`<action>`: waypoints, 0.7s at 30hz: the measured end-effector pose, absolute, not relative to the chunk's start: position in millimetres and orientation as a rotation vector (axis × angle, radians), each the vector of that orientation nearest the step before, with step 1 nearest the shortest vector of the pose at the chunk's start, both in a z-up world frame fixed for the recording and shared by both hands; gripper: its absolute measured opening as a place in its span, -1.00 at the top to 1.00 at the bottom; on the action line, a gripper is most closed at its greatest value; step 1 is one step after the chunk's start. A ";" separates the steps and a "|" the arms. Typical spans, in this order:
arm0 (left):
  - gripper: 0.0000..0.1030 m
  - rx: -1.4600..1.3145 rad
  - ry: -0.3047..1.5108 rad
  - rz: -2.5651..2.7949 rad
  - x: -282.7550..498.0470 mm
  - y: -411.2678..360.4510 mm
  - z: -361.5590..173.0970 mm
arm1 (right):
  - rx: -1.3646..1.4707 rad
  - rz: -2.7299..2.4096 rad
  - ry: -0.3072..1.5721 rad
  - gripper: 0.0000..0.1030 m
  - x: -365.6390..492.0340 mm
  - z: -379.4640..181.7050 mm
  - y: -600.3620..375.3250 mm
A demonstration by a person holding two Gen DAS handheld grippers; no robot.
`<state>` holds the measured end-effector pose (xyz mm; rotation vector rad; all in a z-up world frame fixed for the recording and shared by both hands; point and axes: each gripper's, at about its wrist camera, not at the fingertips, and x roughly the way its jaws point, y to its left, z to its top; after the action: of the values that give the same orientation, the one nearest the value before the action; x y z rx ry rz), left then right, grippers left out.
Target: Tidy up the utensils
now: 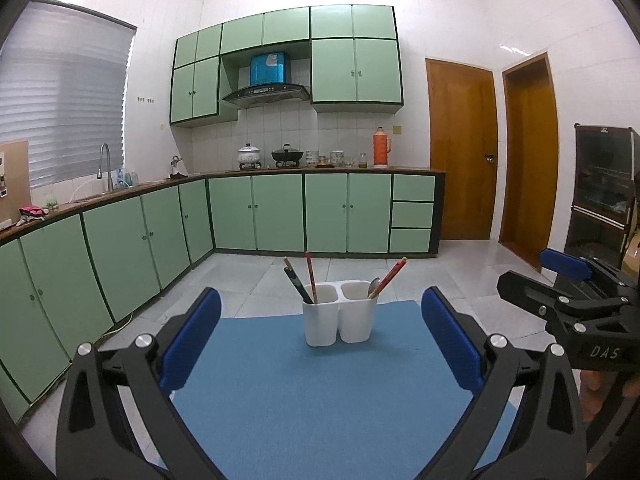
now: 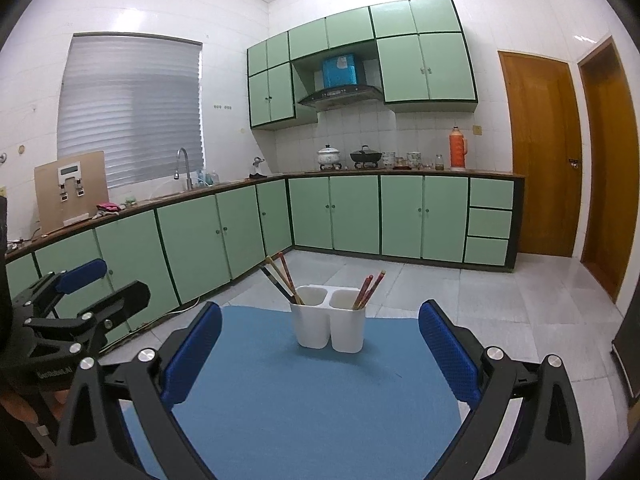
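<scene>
Both claws gape, holder ahead, apart.

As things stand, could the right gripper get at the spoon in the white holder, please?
Probably yes: the right gripper is open, and only bare blue mat lies before the holder. The spoon shares its compartment with red chopsticks.

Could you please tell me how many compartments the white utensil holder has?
2: the left compartment holds chopsticks; the right compartment holds chopsticks and a spoon.
</scene>
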<state>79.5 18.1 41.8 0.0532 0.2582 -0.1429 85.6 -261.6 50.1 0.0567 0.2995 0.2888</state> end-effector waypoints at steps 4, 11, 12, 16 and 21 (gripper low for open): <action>-0.89 0.052 0.253 -0.144 77.2 19.2 41.8 | 0.054 0.293 0.292 -0.88 81.3 52.6 -260.6; -0.89 0.053 0.248 -0.141 73.7 19.4 42.3 | 0.050 0.295 0.285 -0.88 78.6 54.4 -258.8; -0.89 0.054 0.247 -0.141 73.6 18.9 42.3 | 0.049 0.295 0.285 -0.88 78.6 54.5 -258.5; -0.89 0.059 0.244 -0.140 73.7 18.0 41.9 | 0.046 0.298 0.286 -0.88 79.0 54.3 -257.2; -0.89 0.052 0.248 -0.137 72.3 18.2 42.6 | 0.043 0.301 0.284 -0.88 77.7 53.5 -255.5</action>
<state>72.3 18.2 42.6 0.0519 0.2477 -0.1371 77.7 -255.5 53.5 0.0426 0.2838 0.3014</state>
